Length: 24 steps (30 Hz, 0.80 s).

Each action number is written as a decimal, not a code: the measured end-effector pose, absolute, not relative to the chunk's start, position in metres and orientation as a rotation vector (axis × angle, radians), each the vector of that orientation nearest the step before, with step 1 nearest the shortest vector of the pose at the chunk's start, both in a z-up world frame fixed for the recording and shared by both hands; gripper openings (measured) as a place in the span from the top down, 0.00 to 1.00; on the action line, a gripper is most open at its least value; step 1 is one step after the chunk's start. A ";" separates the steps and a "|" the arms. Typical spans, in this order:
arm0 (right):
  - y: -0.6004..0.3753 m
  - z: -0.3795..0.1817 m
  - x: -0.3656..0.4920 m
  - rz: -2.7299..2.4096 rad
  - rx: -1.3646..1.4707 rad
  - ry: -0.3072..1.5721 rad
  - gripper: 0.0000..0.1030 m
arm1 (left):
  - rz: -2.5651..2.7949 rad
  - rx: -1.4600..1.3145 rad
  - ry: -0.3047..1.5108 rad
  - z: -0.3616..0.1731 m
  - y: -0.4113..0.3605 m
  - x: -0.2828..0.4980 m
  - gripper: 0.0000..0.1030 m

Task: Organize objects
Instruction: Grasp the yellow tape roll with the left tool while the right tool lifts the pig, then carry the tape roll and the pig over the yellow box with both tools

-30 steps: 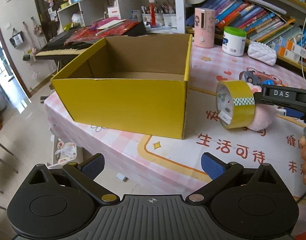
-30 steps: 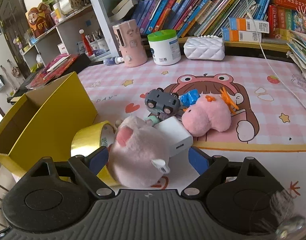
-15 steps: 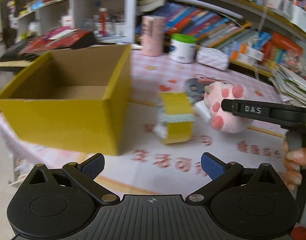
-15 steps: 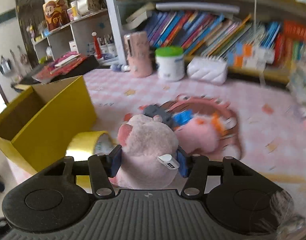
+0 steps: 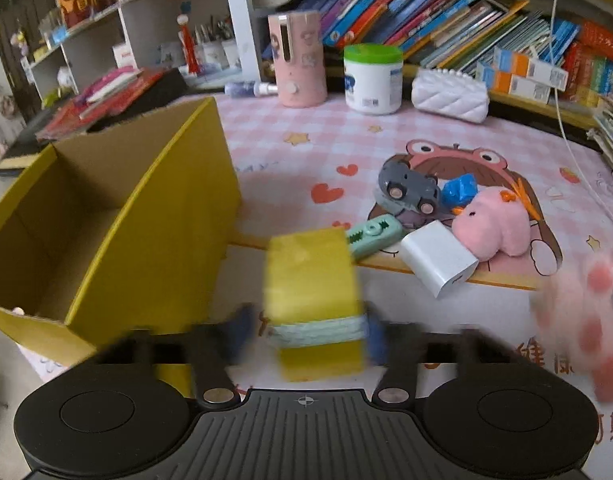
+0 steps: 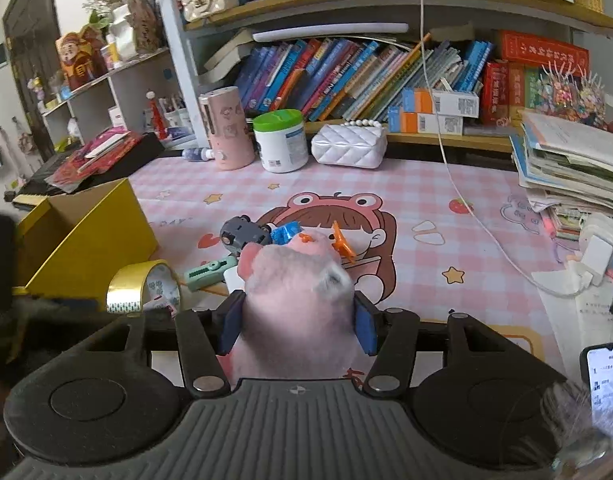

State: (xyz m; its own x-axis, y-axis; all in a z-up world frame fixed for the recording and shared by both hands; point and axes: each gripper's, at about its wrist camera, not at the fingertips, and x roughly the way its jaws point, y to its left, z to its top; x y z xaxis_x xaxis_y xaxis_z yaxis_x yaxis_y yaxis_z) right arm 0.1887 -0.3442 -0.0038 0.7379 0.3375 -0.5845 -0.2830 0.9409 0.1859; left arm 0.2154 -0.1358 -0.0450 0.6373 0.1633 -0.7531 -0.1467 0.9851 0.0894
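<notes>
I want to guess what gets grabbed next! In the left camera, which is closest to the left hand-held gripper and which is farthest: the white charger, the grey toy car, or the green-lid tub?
From the left hand-held gripper:
1. White charger, just ahead, to the right.
2. Grey toy car, farther back, right of centre.
3. Green-lid tub, at the back by the books.

Both views were taken low over the desk's (image 5: 386,136) front edge, faced toward the bookshelf (image 6: 386,80); the yellow box (image 5: 154,240) and toy pile were shared.
</notes>
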 end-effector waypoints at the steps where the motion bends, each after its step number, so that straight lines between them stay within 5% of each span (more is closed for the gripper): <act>1: -0.346 -0.004 0.188 0.343 0.089 0.658 0.49 | 0.183 0.005 0.858 -0.043 -0.135 0.216 0.62; 8: -0.361 -0.010 0.197 0.327 0.174 0.683 0.70 | 0.049 -0.314 0.812 -0.025 -0.116 0.211 0.62; 13: -0.357 -0.029 0.207 0.286 0.141 0.794 0.68 | -0.054 -0.557 0.826 -0.031 -0.103 0.213 0.62; 14: -0.358 -0.030 0.207 0.290 0.145 0.796 0.65 | -0.058 -0.600 0.833 -0.034 -0.101 0.213 0.62; 17: -0.358 -0.025 0.203 0.288 0.135 0.763 0.32 | -0.093 -0.768 0.845 -0.045 -0.091 0.213 0.62; 24: -0.354 -0.016 0.193 0.342 0.067 0.747 0.20 | -0.185 -0.946 0.792 -0.043 -0.087 0.210 0.62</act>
